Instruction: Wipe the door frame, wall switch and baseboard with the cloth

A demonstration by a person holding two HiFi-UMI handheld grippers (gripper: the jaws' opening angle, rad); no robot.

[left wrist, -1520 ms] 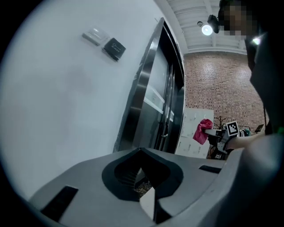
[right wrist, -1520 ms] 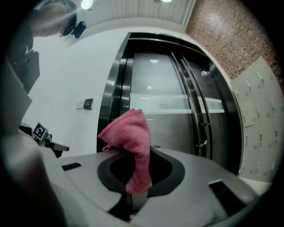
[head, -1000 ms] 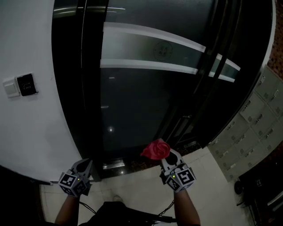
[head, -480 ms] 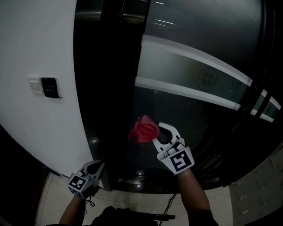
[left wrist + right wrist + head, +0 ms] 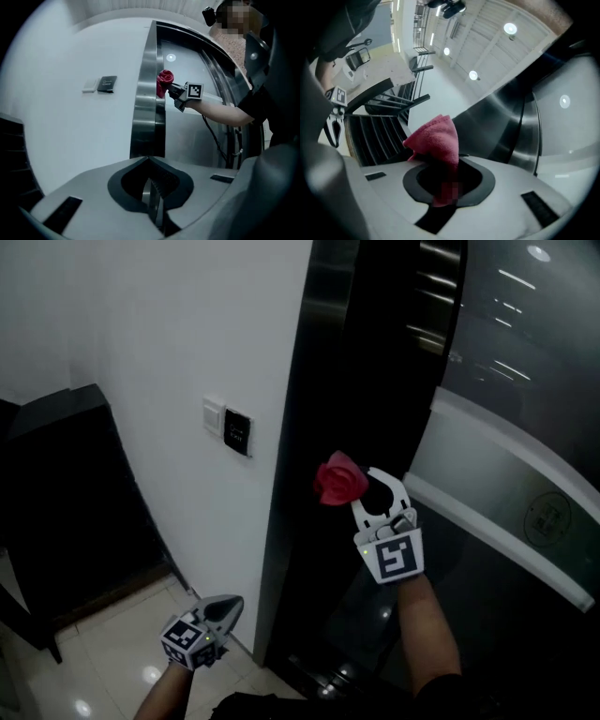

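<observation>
A crumpled red cloth [image 5: 338, 479] is pinched in my right gripper [image 5: 367, 486], which is shut on it and raised to mid-height against the dark steel door frame [image 5: 302, 456]. In the right gripper view the cloth [image 5: 435, 138] sticks up from the jaws beside the frame [image 5: 513, 129]. A white wall switch [image 5: 214, 415] and a black panel [image 5: 236, 432] sit on the white wall to the frame's left. My left gripper [image 5: 225, 610] hangs low near the floor, shut and empty; its view shows the cloth [image 5: 164, 82], the frame [image 5: 147, 108] and the switch [image 5: 89, 86].
A dark cabinet [image 5: 66, 502] stands against the wall at left. Glossy pale floor tiles [image 5: 108, 638] lie below it. A dark glass door with a frosted band [image 5: 497, 512] fills the right. A person's arm and a cable [image 5: 220, 140] show beside the door.
The view has swung left from the glass door to the wall and frame. My right gripper has lifted the cloth from near the floor up to the frame. The left gripper stays low.
</observation>
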